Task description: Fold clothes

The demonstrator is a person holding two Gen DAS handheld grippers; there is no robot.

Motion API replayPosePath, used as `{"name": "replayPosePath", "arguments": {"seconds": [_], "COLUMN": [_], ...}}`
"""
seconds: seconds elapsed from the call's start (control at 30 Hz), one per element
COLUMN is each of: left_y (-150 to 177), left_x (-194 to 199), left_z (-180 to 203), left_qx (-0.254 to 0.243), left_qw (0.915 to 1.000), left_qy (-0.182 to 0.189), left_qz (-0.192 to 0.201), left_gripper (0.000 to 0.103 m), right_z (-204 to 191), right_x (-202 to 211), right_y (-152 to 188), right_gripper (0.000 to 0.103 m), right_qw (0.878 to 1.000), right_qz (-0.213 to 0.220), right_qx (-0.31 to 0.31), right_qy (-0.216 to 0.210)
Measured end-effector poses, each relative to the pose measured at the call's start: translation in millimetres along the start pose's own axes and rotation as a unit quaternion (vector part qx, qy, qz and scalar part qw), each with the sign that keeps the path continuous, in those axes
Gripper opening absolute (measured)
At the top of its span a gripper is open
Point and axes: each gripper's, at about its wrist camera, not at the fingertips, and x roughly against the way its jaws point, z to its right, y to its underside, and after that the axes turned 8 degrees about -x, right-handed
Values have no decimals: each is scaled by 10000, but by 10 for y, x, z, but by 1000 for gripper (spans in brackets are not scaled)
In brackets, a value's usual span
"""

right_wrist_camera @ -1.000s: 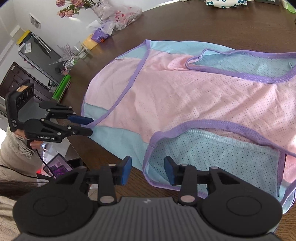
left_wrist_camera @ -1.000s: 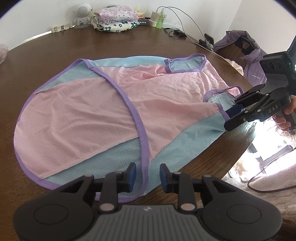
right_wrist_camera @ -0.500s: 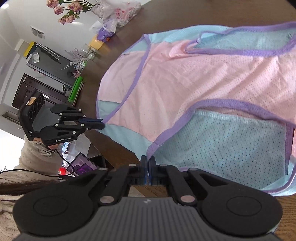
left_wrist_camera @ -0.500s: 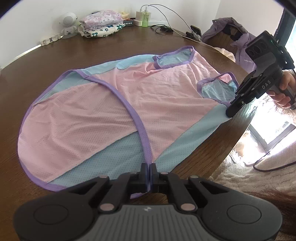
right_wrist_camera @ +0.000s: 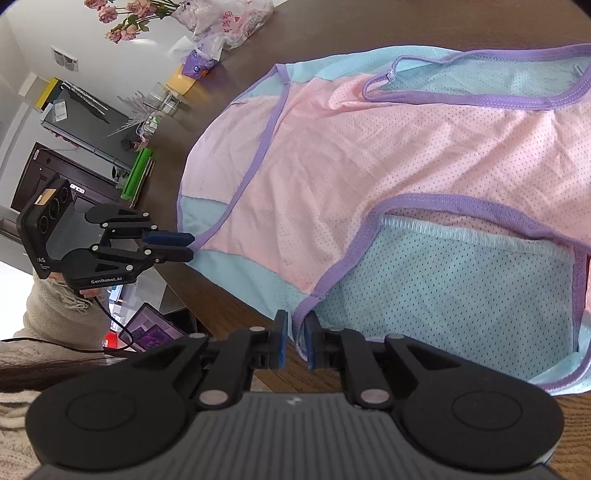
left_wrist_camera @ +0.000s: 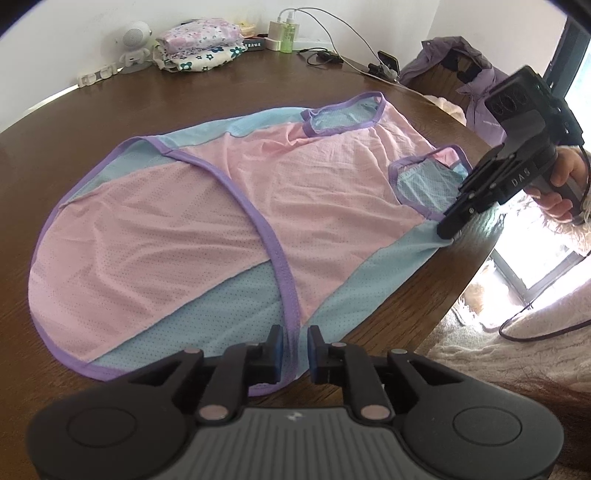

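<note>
A pink and light-blue mesh garment (left_wrist_camera: 295, 206) with purple trim lies spread flat on the brown round table (left_wrist_camera: 184, 99). My left gripper (left_wrist_camera: 295, 349) is at its near hem, and its jaws are opening with the purple trim between the blue pads. Seen in the right wrist view, that left gripper (right_wrist_camera: 191, 245) has its fingers slightly apart at the garment's (right_wrist_camera: 369, 184) corner. My right gripper (right_wrist_camera: 294, 343) pinches the purple-edged armhole hem near the table edge. The left wrist view shows the right gripper (left_wrist_camera: 447, 232) clamped on the light-blue edge.
Along the far edge are a stack of folded floral clothes (left_wrist_camera: 199, 40), a white figurine (left_wrist_camera: 135, 40), a charger with a green bottle (left_wrist_camera: 284, 33) and cables. A purple jacket (left_wrist_camera: 476, 85) hangs beyond the table. Flowers and a plastic bag (right_wrist_camera: 229, 22) lie at another edge. A laptop (right_wrist_camera: 151, 332) sits below.
Both grippers stood wide a second ago and had closed fully on the hem by half a second ago. Now a narrow gap shows between each pair of pads. Both views rolled slightly.
</note>
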Motion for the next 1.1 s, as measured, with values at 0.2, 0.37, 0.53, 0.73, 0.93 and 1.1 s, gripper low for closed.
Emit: {"name": "replayPosePath", "arguments": {"seconds": [0.2,0.37,0.53,0.73,0.93,1.1], "left_y": [45,16,-134,-611,-1056,-1311], "left_x": [12,61,306,175,-238,-538], "left_z": [27,-3,-204,-614,-1136,-1496], "left_qx": [-203,-118,186,305,1004,1598], "left_qw": [9997,9998,9971,9917,9900,9840], "left_qy": [-89,-160,-567,-1080,-868,-721], "left_qz": [-41,-30,471,634,468,327], "left_gripper": [3,9,34,41,41,41], "right_z": [102,49,-52,-42,179,258], "right_x": [93,96,470,430,32,-185], "right_y": [-71,-51,-310,-1019,-1556,-1699], "right_gripper": [2,10,28,36,38,33], "right_qw": [9996,9996,9961,9833,9803,9788], "right_qz": [107,-36,732,1483,1257,1012], "right_qx": [-205,-148,-86,-532,-1219,-1477], "right_qy": [167,227,482,905,918,993]}}
